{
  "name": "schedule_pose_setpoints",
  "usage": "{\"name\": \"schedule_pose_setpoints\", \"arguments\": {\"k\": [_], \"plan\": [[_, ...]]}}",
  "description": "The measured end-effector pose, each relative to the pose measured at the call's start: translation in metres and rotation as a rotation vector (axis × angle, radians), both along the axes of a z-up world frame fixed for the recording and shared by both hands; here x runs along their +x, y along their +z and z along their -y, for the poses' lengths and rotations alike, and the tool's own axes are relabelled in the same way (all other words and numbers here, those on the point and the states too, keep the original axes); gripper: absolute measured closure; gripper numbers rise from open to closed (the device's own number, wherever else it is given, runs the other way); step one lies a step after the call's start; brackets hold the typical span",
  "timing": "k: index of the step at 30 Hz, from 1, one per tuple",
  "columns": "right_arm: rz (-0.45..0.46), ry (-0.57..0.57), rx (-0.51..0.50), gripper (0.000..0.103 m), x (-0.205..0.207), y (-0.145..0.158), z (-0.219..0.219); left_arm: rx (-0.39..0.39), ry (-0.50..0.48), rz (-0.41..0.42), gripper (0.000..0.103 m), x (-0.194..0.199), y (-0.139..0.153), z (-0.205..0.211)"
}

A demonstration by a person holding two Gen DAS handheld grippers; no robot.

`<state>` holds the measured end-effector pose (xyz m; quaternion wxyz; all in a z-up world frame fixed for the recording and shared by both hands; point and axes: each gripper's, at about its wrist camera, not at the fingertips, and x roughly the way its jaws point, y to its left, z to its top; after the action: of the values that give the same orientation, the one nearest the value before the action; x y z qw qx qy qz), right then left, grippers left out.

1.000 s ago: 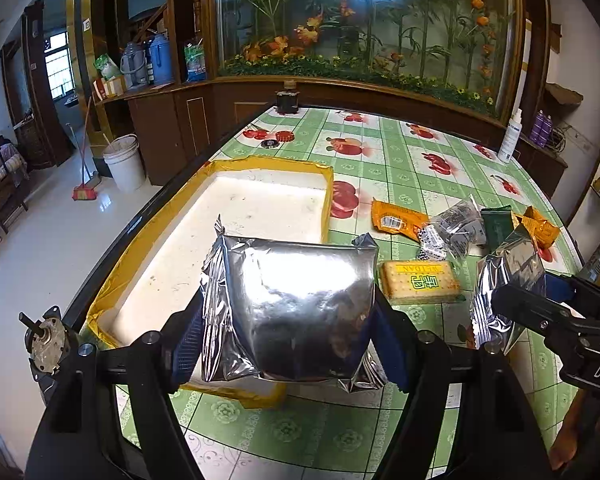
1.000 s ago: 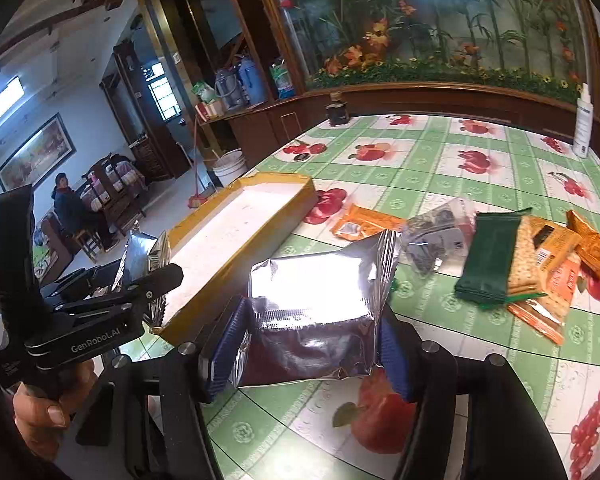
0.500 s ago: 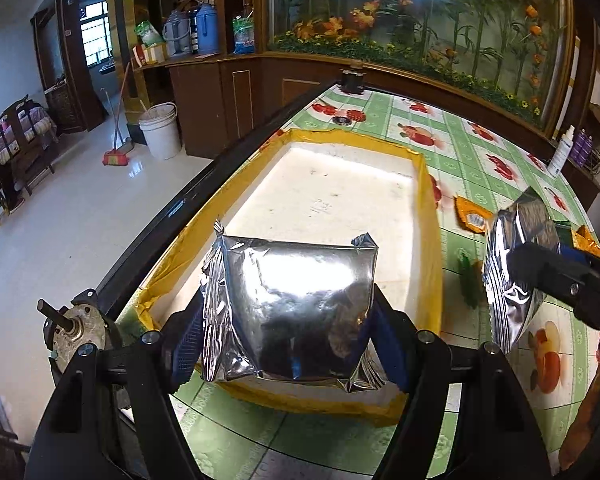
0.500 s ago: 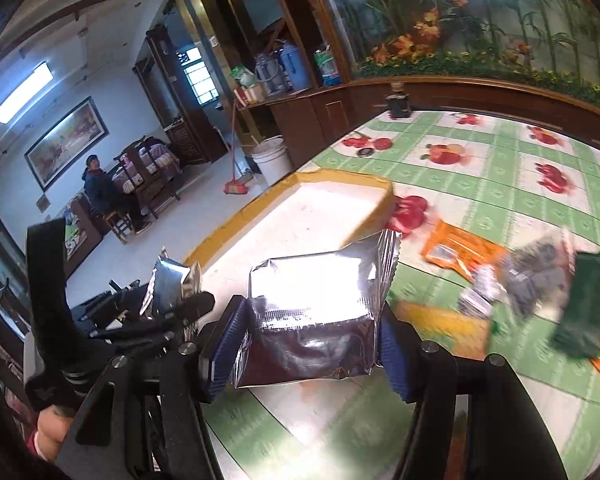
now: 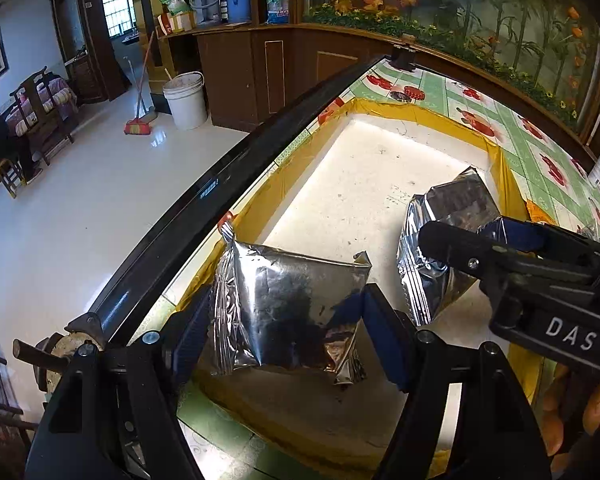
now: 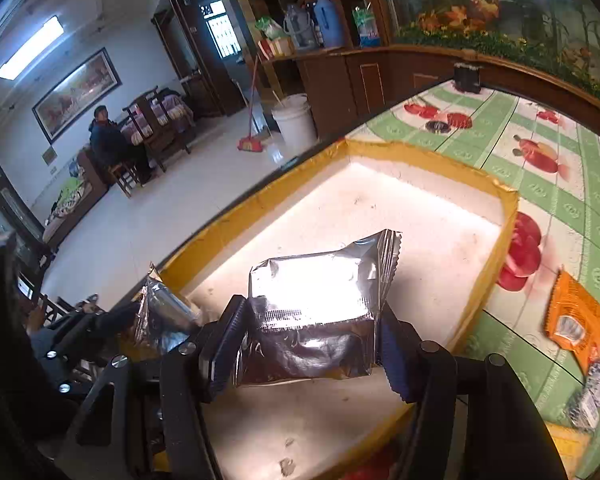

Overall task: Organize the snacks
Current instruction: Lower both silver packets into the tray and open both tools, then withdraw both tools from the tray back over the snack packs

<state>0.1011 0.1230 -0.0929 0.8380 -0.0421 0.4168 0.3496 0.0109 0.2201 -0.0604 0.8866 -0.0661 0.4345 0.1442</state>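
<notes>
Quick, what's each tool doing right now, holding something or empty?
Left tool: closed on a silver foil packet above the yellow tray.
Right tool: closed on another silver packet.

Green fruit-print table (image 6: 556, 200): yellow-rimmed tray (image 6: 452, 160), orange packet (image 6: 576, 320), possibly 1 clear-wrapped snack (image 6: 596, 392).

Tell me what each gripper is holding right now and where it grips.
Left gripper pinches a silver foil packet by its side edges; right gripper pinches another silver packet likewise.

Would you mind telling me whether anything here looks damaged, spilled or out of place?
Nothing is spilled or torn. The white tray with yellow rim has a scuffed, speckled floor, and an orange snack packet lies outside it.
</notes>
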Motion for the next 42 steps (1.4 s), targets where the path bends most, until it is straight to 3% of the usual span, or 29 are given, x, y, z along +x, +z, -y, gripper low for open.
{"name": "schedule_pose_setpoints", "arguments": {"k": [5,7,11,19,30,35,42], "plan": [[0.034,0.013,-0.059,0.039,0.0,0.001,-0.01,-0.013,-0.006,-0.001,0.028,0.002,0.001,-0.003],[0.058,0.001,-0.086,0.025,-0.003,0.003,-0.01,-0.027,-0.01,0.002,0.027,0.001,0.002,-0.005],[0.096,-0.035,-0.081,0.024,-0.01,0.016,0.008,-0.056,-0.011,0.005,0.027,0.001,0.005,-0.006],[0.112,-0.179,0.039,0.021,-0.038,0.04,0.102,-0.058,-0.047,0.058,0.025,-0.005,0.024,0.011],[0.009,-0.468,0.115,0.021,-0.077,0.012,0.257,-0.023,-0.184,0.099,0.02,-0.012,0.046,0.076],[0.007,-0.532,0.133,0.021,-0.096,0.011,0.291,-0.022,-0.297,0.089,0.02,-0.017,0.047,0.118],[0.038,-0.572,0.138,0.018,-0.118,0.016,0.314,0.01,-0.377,0.061,0.02,-0.029,0.044,0.163]]}}
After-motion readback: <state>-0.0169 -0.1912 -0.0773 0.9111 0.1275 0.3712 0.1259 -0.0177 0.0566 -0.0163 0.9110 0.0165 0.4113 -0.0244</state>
